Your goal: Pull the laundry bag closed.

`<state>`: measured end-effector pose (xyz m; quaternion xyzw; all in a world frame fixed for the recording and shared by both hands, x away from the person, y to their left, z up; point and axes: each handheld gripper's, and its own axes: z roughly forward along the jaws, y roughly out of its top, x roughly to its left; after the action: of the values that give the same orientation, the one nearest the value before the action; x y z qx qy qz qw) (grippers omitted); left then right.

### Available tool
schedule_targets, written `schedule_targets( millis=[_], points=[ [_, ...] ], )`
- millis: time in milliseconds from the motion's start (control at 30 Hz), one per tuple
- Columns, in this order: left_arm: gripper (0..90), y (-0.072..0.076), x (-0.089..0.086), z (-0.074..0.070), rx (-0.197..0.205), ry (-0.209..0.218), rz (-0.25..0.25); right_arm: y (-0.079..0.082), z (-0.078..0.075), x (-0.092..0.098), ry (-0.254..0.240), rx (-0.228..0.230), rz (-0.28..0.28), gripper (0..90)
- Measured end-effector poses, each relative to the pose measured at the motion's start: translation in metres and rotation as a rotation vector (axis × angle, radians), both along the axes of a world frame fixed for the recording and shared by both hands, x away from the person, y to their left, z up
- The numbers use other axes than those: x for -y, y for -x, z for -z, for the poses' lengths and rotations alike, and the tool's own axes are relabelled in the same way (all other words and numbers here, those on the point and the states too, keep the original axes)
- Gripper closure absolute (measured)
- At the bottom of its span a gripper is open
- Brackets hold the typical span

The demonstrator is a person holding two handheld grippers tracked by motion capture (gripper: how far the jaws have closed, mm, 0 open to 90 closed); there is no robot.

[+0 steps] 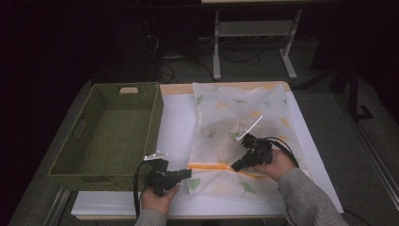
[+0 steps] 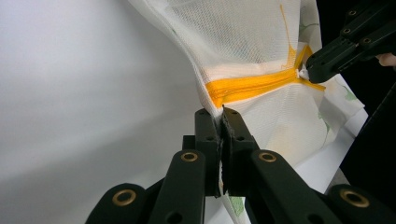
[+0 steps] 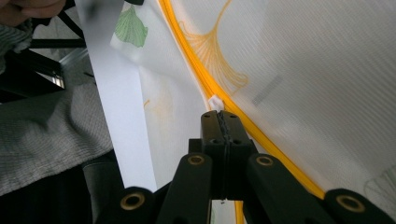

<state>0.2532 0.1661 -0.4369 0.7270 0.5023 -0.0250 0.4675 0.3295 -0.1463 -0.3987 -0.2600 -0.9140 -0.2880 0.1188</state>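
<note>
Left claw [image 1: 187, 173] level, pinching mesh bag [image 1: 235, 117] edge; right claw [image 1: 234, 166] gripping zipper pull [image 3: 215, 102]

A white mesh laundry bag [image 1: 240, 127] with green and yellow leaf prints lies flat on the table, to the right of the green basket. Near its front edge runs an orange zipper [image 2: 252, 86], partly open at the left end. The small white zipper pull [image 3: 215, 102] sits part way along it. The left corner of the bag is lifted a little.
</note>
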Motion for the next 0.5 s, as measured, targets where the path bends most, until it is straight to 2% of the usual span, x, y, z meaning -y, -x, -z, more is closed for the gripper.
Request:
schedule_targets(
  millis=[500],
  points=[
    [86.9,-0.002,-0.001,0.001,0.002,-0.023,0.0,0.001,0.001,0.017,-0.006,-0.011,0.02,89.7]
  ],
)
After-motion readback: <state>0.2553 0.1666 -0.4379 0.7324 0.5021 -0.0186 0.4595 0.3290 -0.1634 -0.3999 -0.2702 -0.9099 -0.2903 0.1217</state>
